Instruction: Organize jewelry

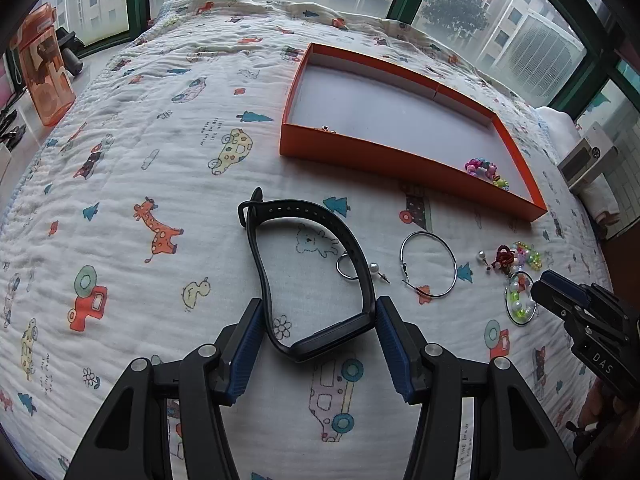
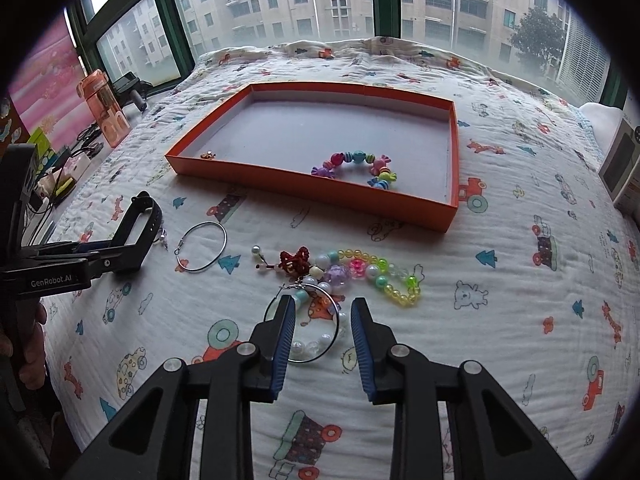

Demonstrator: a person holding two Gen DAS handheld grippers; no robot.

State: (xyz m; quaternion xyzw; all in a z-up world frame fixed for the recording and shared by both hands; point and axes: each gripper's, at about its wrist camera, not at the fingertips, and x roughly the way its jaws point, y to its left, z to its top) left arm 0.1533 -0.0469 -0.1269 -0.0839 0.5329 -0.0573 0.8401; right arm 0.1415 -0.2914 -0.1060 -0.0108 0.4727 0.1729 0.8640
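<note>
We work on a quilt (image 2: pixel 500 300) printed with cartoon cars, windows (image 2: pixel 280 0) behind. Bare quilt lies right of the orange tray (image 2: pixel 312 194), which holds a candy-bead bracelet (image 2: pixel 356 168) and a small charm (image 2: pixel 208 155). Our left gripper (image 1: pixel 320 320) straddles the black watch band (image 1: pixel 308 272), jaws apart; our right gripper (image 2: pixel 324 320) gapes over a hoop (image 2: pixel 316 328) among loose beads (image 2: pixel 372 272)

Black watch strap (image 1: pixel 308 276) looped on quilt, candy-bead bracelet (image 2: pixel 356 168) inside orange tray (image 2: pixel 308 192)
</note>
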